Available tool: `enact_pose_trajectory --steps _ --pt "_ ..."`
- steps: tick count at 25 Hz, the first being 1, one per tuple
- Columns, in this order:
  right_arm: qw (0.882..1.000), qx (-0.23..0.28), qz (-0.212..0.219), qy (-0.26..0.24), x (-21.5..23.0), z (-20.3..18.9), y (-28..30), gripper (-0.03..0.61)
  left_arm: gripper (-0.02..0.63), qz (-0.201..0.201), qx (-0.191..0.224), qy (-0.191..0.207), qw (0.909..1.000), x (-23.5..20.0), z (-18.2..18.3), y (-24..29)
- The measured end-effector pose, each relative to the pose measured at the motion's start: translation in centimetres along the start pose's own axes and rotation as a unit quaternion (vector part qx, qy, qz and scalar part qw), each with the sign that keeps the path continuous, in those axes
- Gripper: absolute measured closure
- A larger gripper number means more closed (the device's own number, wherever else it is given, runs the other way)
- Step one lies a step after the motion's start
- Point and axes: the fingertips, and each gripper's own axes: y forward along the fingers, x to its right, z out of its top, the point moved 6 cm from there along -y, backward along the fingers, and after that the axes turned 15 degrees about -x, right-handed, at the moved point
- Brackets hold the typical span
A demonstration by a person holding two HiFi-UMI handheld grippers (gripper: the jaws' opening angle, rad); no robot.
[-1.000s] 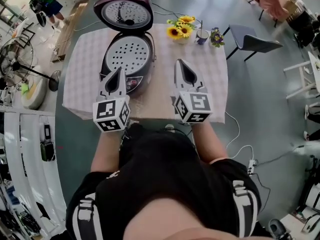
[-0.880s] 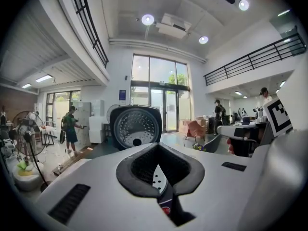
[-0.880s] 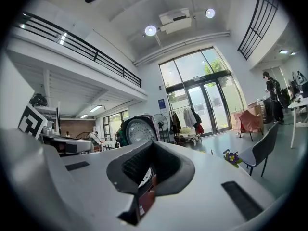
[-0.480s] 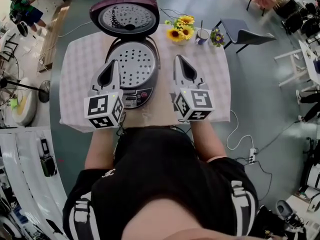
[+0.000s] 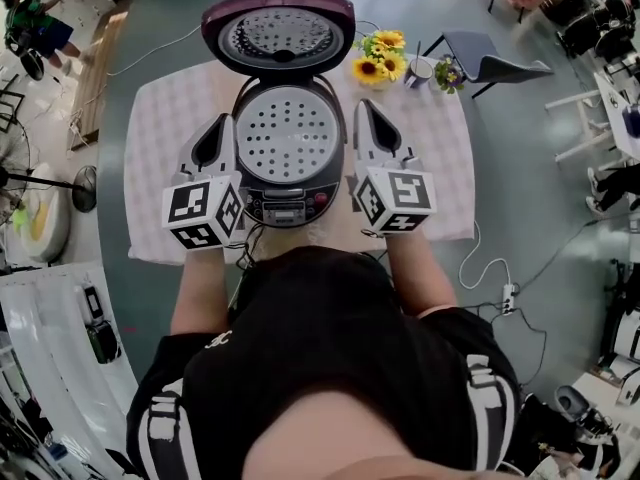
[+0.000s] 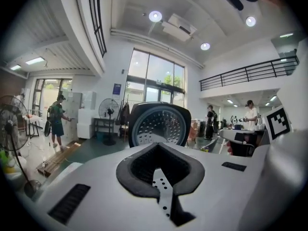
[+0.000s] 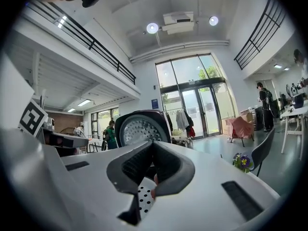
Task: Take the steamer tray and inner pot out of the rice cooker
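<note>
The rice cooker [image 5: 288, 158] stands on the table with its lid [image 5: 278, 33] swung up and back. The perforated metal steamer tray [image 5: 288, 133] lies in its mouth and hides the inner pot. My left gripper [image 5: 225, 120] is shut and empty, close by the cooker's left side. At the cooker's right side my right gripper [image 5: 362, 105] is also shut and empty. In the left gripper view the lid [image 6: 159, 125] rises beyond the closed left gripper [image 6: 161, 177]. The right gripper view shows the lid [image 7: 139, 128] past the closed right gripper [image 7: 147, 186].
A pale checked cloth covers the table [image 5: 160, 138]. Behind the cooker to the right stand sunflowers [image 5: 378, 56], a mug [image 5: 417, 70] and a small purple flower pot [image 5: 447, 73]. A grey chair [image 5: 490, 63] is beyond the table's right corner. A cable [image 5: 480, 268] lies on the floor.
Both grippers have moved forward along the table and now flank the cooker; before, the left one hung over its front panel and the right one stood well to its right.
</note>
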Motion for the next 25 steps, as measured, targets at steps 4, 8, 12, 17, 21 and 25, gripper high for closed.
enact_pose_trajectory --steps 4,8,12,17,21,25 --pt "1.000 0.010 0.015 0.008 -0.7 -0.2 1.0 0.485 0.543 -0.005 -0.003 -0.001 1.0000 -1.5 -0.2 0.8" --pt "1.000 -0.020 0.017 0.007 -0.9 -0.7 2.4 0.387 0.350 -0.018 -0.015 0.013 0.9996 -1.9 -0.6 1.7" --pt "0.999 -0.040 0.014 0.010 -1.0 -1.0 3.1 0.371 0.345 -0.036 -0.045 -0.007 0.9983 -2.5 -1.4 2.3" --pt "0.998 -0.067 0.013 0.013 -0.8 -1.3 4.1 0.371 0.345 -0.045 -0.072 -0.031 0.9959 -3.4 -1.7 3.2" --pt "0.995 -0.104 0.008 0.004 -0.7 -2.2 5.0 0.371 0.345 -0.032 -0.110 -0.013 0.9934 -3.4 -2.8 4.4" --pt "0.986 -0.165 0.004 -0.019 -1.4 -3.6 6.6 0.371 0.345 -0.018 -0.151 0.009 0.9883 -4.1 -4.1 5.7"
